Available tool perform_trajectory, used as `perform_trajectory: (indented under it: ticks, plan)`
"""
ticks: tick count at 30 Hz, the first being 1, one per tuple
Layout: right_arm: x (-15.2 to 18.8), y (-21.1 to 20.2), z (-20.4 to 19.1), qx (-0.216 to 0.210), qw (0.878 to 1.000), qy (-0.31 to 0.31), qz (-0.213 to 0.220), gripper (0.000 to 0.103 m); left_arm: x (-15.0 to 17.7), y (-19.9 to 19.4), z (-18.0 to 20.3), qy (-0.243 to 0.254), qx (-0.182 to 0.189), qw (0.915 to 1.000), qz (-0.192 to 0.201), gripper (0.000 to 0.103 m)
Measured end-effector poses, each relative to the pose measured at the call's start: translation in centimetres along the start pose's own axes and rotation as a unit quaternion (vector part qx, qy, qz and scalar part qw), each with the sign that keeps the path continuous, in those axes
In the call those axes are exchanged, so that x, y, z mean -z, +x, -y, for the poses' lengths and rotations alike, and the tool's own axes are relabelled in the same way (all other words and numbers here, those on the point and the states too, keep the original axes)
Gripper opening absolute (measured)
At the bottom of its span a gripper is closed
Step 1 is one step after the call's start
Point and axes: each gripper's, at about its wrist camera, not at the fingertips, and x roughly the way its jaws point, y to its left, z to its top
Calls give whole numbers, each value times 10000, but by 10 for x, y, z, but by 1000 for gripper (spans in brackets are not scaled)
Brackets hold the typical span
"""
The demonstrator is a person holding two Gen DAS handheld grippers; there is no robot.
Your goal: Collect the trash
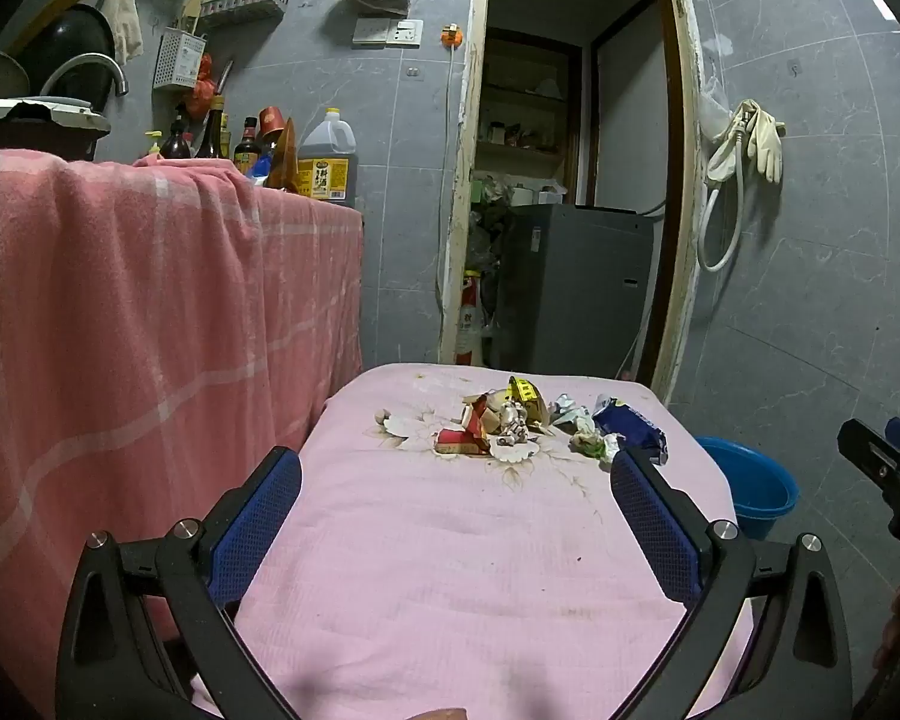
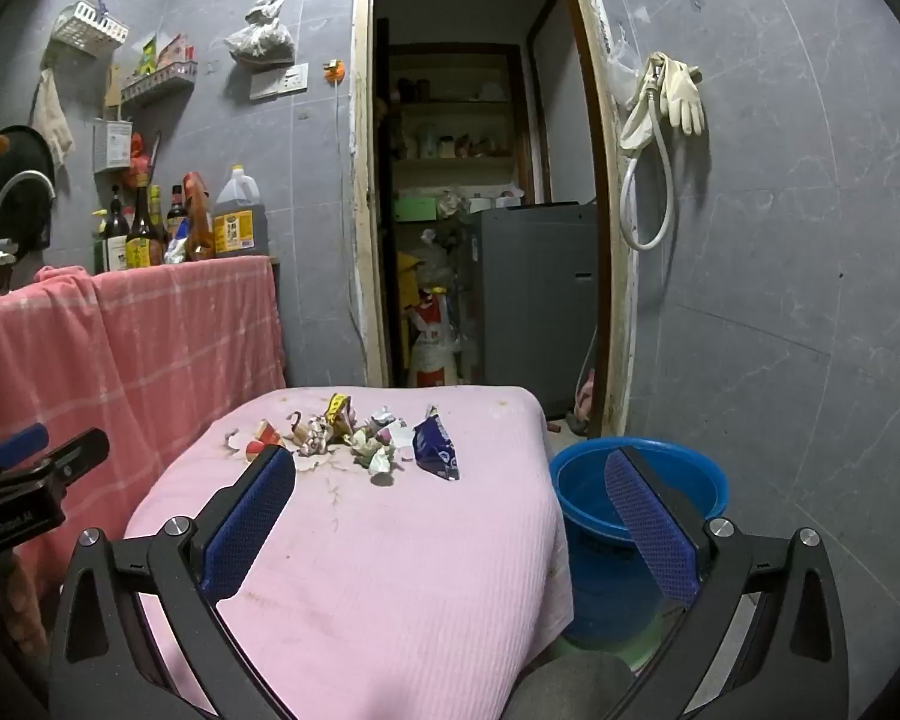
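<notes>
Pink cloth (image 1: 450, 570) covers the low table; the trash pile (image 1: 522, 420) sits on its far half, strung out in a row running left to right across the line of both tools. Left gripper (image 1: 456, 516): jaws fully spread, nothing between the pads, the pile ahead of the tips and slightly toward the right-hand finger, well apart. Right gripper (image 2: 450, 522): jaws equally wide and empty, the pile ahead and toward its left-hand finger. Blue wrapper (image 2: 435, 450) (the rightmost piece, long axis pointing roughly away from the tool) lies nearest the right gripper's centre line. Blue bucket (image 2: 708, 480) stands on the floor just beside the table, behind the right-hand finger. Judgement: 2 tools idle, no piece collected yet; the right hand looks better placed for the wrapper and the bucket.
</notes>
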Motion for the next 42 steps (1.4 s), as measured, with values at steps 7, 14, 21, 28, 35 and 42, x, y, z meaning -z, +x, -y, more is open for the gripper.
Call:
perform_trajectory:
  ticks: [7, 14, 21, 28, 35, 42]
  plan:
    - [-1, 0, 0, -7, 10000, 8, 11, 103, 0, -1, 0, 13, 6, 10000, -4, 101]
    - [-1, 0, -1, 4, 10000, 1, 17, 103, 1, -2, 1, 15, 7, 10000, -8, 101]
    - [-1, 0, -1, -2, 10000, 5, 14, 103, -1, -1, -1, 16, 2, 10000, 4, 101]
    - [-1, 0, -1, 3, 10000, -1, 21, 103, -1, -1, 0, 14, 4, 10000, 0, 101]
    - [-1, 0, -1, 4, 10000, -2, 26, 103, -2, -1, 0, 15, 0, 10000, 1, 101]
    - [-1, 0, -1, 3, 10000, 2, 26, 103, -1, -1, 0, 29, -3, 10000, 2, 101]
